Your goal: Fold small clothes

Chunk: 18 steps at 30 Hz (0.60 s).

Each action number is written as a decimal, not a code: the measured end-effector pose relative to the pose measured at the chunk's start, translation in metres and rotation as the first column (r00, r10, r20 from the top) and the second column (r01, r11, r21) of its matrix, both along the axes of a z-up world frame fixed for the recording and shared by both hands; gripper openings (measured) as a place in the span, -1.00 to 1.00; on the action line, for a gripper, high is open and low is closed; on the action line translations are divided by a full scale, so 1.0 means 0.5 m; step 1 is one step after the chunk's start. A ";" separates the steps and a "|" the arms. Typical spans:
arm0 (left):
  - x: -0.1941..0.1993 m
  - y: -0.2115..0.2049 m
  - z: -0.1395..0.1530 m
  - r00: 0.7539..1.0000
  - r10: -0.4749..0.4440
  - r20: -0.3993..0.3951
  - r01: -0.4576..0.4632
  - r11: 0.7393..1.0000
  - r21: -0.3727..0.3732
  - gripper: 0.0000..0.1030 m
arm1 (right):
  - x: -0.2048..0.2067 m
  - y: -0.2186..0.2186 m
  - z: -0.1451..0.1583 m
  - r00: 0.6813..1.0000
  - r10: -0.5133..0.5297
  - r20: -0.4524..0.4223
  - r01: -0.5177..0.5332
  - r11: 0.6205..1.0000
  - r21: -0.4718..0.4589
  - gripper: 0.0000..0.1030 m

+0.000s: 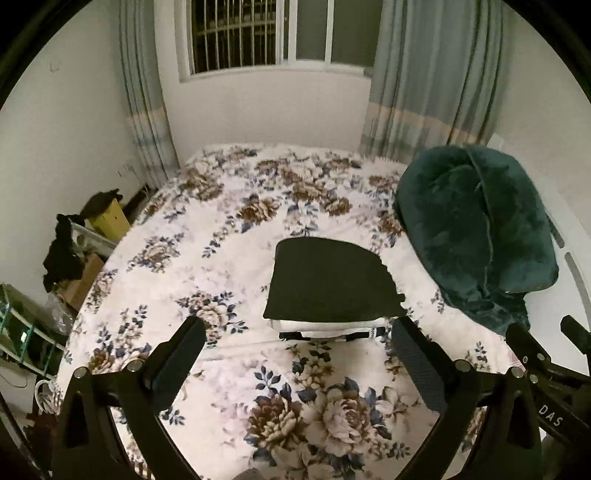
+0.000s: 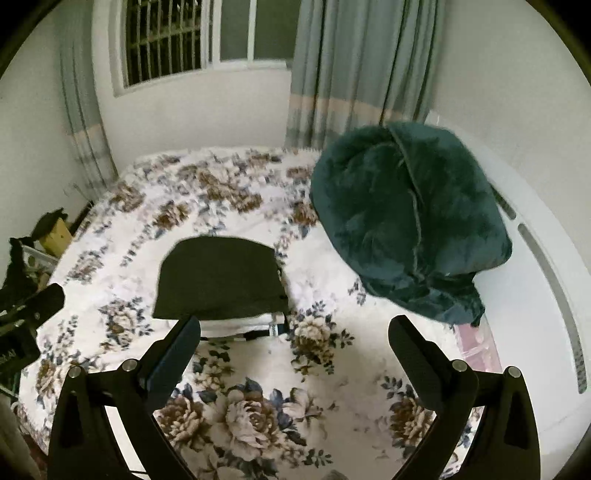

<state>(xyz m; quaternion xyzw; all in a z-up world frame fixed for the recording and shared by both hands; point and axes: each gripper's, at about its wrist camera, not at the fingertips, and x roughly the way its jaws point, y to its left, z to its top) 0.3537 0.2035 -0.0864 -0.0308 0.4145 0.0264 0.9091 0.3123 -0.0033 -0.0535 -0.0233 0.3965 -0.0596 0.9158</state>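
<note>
Folded clothes (image 1: 332, 284) sit as a small stack on the bed (image 1: 207, 236), at centre of the left wrist frame and left of centre in the right wrist frame (image 2: 219, 278). Top layer: a dark, flat garment with one rounded corner. Beneath it, white fabric layers (image 1: 325, 326) show along the near edge of the stack, with a thin dark strap or band at the very bottom edge; which garment it belongs to cannot be told.

Left tool (image 1: 297, 332): fingers spread wide, nothing between them, tips just short of the stack's near edge, one tip either side of it. No contact with the cloth is visible.

Right tool (image 2: 295, 328): fingers also spread wide, holding nothing. Its left fingertip (image 2: 186, 328) overlaps the stack's near left corner in the frame; touching or not cannot be told. The other fingertip lies over bare floral bedspread.

Dark green plush blanket (image 1: 476, 229) is heaped at the right of the bed, near the stack but apart from it. A white headboard (image 2: 546, 266) runs along the right edge of the right wrist frame. Window (image 1: 258, 33) and grey-blue curtains (image 1: 432, 74) occupy the top. Boxes and dark cloth (image 1: 62, 251) are piled at the left edge, off the bed.
</note>
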 end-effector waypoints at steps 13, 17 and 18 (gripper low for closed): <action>-0.182 -0.012 0.134 0.995 0.024 0.095 -0.026 0.999 0.021 1.00 | -0.249 -0.002 0.220 0.988 0.046 0.151 -0.049 0.999 0.017 1.00; -0.218 -0.017 0.153 0.993 0.024 0.118 -0.028 0.999 0.030 1.00 | -0.300 -0.005 0.259 0.981 0.058 0.186 -0.059 0.998 -0.001 1.00; -0.224 -0.018 0.157 0.992 0.024 0.123 -0.028 0.999 0.034 1.00 | -0.306 -0.005 0.266 0.980 0.060 0.190 -0.061 0.998 -0.001 1.00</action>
